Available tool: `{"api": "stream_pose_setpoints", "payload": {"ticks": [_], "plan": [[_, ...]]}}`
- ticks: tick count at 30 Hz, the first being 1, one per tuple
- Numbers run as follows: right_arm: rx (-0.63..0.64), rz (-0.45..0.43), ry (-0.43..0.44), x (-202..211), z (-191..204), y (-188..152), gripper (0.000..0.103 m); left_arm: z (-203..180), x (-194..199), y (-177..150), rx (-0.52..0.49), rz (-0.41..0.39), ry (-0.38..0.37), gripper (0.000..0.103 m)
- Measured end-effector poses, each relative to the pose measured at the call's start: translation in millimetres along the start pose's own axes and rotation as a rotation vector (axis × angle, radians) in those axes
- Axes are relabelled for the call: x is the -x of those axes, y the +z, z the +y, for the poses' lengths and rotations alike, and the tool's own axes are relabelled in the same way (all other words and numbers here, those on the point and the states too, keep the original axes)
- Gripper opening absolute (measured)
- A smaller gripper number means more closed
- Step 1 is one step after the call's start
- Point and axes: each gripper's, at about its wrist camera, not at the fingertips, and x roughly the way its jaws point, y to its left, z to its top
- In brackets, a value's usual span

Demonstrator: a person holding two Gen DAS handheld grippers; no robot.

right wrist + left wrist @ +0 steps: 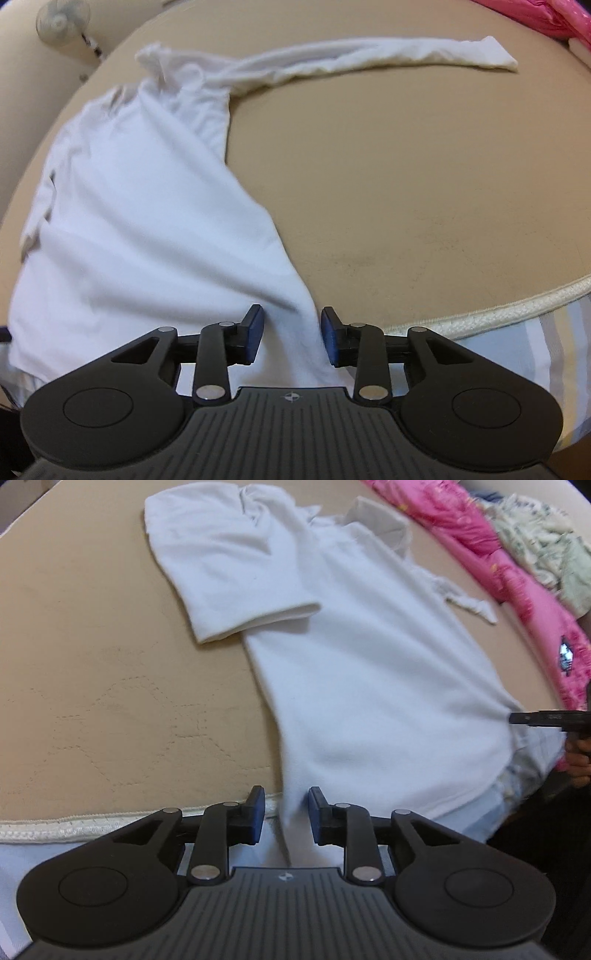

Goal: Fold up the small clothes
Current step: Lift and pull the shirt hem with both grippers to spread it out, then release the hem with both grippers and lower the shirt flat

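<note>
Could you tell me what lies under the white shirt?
The white shirt lies on a tan mattress, its hem hanging over the piped edge. Whatever is beneath the cloth itself is covered.

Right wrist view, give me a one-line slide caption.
Open right gripper straddles the hem corner of a white long-sleeved cotton shirt on a beige mattress.

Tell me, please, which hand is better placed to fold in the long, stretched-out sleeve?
Probably the right. The long sleeve stretches across open mattress ahead of the right gripper. The left gripper faces the shirt's other sleeve, already lying flat.
</note>
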Motion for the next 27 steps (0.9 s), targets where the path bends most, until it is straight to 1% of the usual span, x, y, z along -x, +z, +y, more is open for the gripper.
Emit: {"api": "stream_pose_setpoints", "payload": {"ticks": [2, 4, 5, 6, 7, 8, 9, 10, 11, 12, 13, 14, 15, 16, 17, 18, 20, 21, 22, 23, 24, 25, 26, 27], "plan": [[0.008, -0.002, -0.007, -2.6, 2.4, -0.5, 0.036, -1.7, -2.9, 1.6, 0.000, 0.001, -0.005, 0.028], [0.018, -0.007, -0.012, -2.3, 4.2, -1.6, 0.036, -7.2, -3.7, -0.3, -0.038, 0.007, -0.008, 0.027], [0.023, -0.008, -0.014, -1.2, 5.0, -2.6, 0.036, -11.2, -3.7, -2.1, -0.061, 0.008, -0.006, 0.023], [0.024, -0.011, -0.015, -1.1, 5.9, -2.7, 0.034, -13.9, -3.1, -4.1, -0.082, 0.012, -0.005, 0.007], [0.020, -0.016, -0.009, 0.3, 6.0, -2.8, 0.033, -14.4, -2.5, -6.0, -0.094, 0.017, -0.004, 0.004], [0.013, -0.019, -0.002, 1.3, 5.4, -3.3, 0.026, -14.0, 0.3, -8.0, -0.101, 0.016, -0.007, 0.003], [0.005, -0.023, 0.007, 4.9, 3.1, -4.9, 0.014, -14.5, 4.7, -9.4, -0.108, 0.003, -0.009, 0.003], [0.003, -0.029, 0.017, 7.9, 2.5, -5.2, 0.008, -13.7, 13.9, -11.0, -0.114, -0.023, -0.024, 0.003], [0.000, -0.045, 0.030, 11.7, 2.3, -4.8, 0.004, -13.0, 24.4, -12.9, -0.114, -0.053, -0.043, 0.003], [-0.018, -0.069, 0.062, 19.1, -0.1, -4.8, 0.004, -12.0, 37.4, -14.7, -0.108, -0.090, -0.069, 0.003], [-0.070, -0.103, 0.138, 29.0, -6.0, -4.2, 0.003, -10.3, 52.9, -17.7, -0.106, -0.136, -0.099, 0.002], [-0.142, -0.147, 0.263, 42.0, -15.0, -4.0, 0.003, -10.2, 68.8, -21.7, -0.113, -0.184, -0.120, 0.002], [-0.176, -0.195, 0.374, 55.8, -21.8, -4.4, 0.003, -8.2, 83.5, -26.7, -0.115, -0.224, -0.131, 0.002], [-0.168, -0.219, 0.404, 63.6, -24.2, -5.0, 0.003, -5.0, 93.3, -32.4, -0.114, -0.240, -0.125, 0.002], [-0.141, -0.216, 0.375, 66.4, -25.4, -6.5, 0.003, -3.4, 96.7, -37.5, -0.127, -0.234, -0.088, 0.002], [-0.125, -0.177, 0.320, 61.0, -26.4, -8.7, 0.003, -4.3, 94.0, -42.5, -0.154, -0.206, -0.037, 0.002], [-0.115, -0.054, 0.211, 39.0, -28.0, -14.6, 0.003, -13.0, 73.2, -52.2, -0.251, -0.097, 0.043, 0.000], [-0.072, -0.013, 0.147, 30.2, -22.8, -16.9, 0.004, -20.1, 58.5, -57.5, -0.313, -0.027, 0.096, 0.000], [-0.017, 0.004, 0.079, 24.7, -15.3, -18.4, 0.004, -25.6, 40.0, -62.9, -0.369, 0.059, 0.170, 0.000], [0.011, -0.001, 0.040, 23.2, -10.2, -18.6, 0.009, -26.8, 27.4, -64.9, -0.389, 0.111, 0.211, 0.000], [0.027, -0.035, 0.010, 25.9, -6.0, -17.6, 0.009, -28.5, 21.5, -64.1, -0.399, 0.126, 0.217, 0.000], [0.027, -0.080, 0.013, 31.8, -3.4, -15.1, 0.010, -30.8, 24.5, -60.7, -0.402, 0.089, 0.191, 0.001], [0.020, -0.112, 0.038, 37.2, -1.2, -12.5, 0.014, -35.3, 32.1, -55.4, -0.402, 0.022, 0.153, 0.001], [0.009, -0.145, 0.077, 43.0, -0.1, -9.8, 0.020, -39.0, 42.6, -49.8, -0.394, -0.056, 0.091, 0.003]]}}
